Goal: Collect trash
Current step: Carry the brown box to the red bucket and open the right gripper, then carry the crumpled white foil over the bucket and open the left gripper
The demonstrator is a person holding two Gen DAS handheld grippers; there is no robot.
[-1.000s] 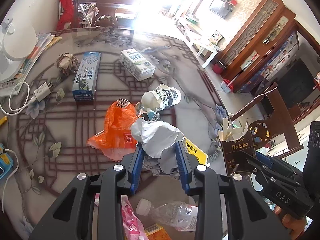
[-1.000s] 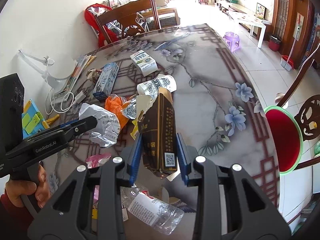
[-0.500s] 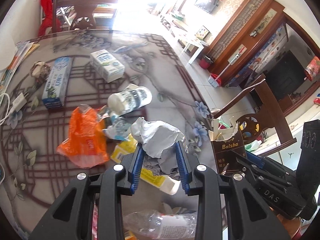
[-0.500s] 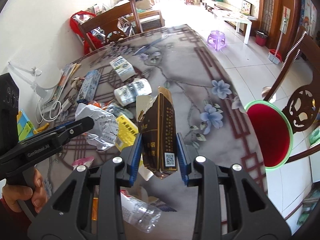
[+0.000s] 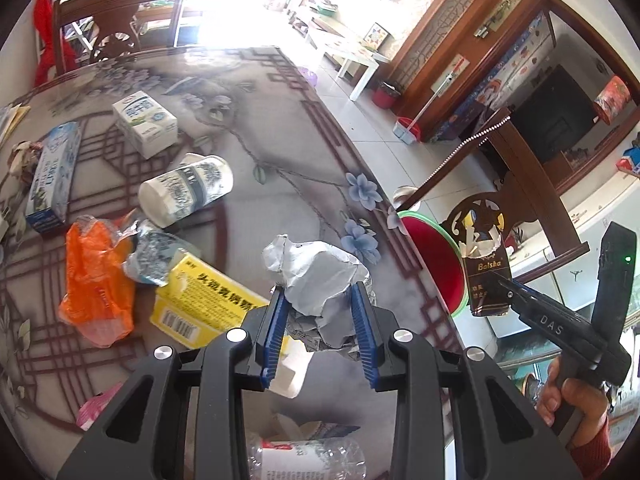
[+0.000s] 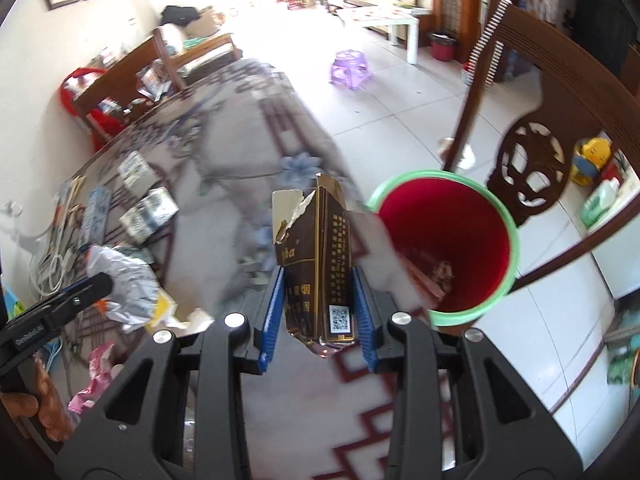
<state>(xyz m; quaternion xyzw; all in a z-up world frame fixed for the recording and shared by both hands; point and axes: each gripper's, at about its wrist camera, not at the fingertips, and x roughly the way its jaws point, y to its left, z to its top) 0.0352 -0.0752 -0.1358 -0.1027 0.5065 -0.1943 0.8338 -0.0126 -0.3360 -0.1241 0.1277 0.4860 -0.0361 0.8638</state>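
Since a second ago both grippers have been carried sideways along the glass-topped patterned table (image 5: pixel 256 128) toward its edge; the red plastic bin with a green rim (image 6: pixel 505 216), earlier seen far off to the side in the right wrist view, is now seen just beyond the carton; the orange plastic bag (image 5: pixel 94 280) and white printed paper cup (image 5: pixel 186 191) have slid to the left of the left wrist view, and a yellow cardboard box (image 5: pixel 208 300) is uncovered beside the bag. The left gripper (image 5: pixel 320 322) is clamped, as before, on a crumpled silver-grey foil wrapper (image 5: pixel 316 276), held above the table near its edge. The right gripper (image 6: pixel 318 314) is clamped, as before, on a torn dark brown cigarette carton (image 6: pixel 318 256), held upright over the table edge, just beside the bin rim. Inside the bin some brownish scraps are seen at the bottom; what they are cannot be told. Two white milk cartons (image 5: pixel 146 122) and a blue-white box (image 5: pixel 52 178) are left lying on the table; a clear plastic bottle (image 5: pixel 308 458) is seen under the left gripper.
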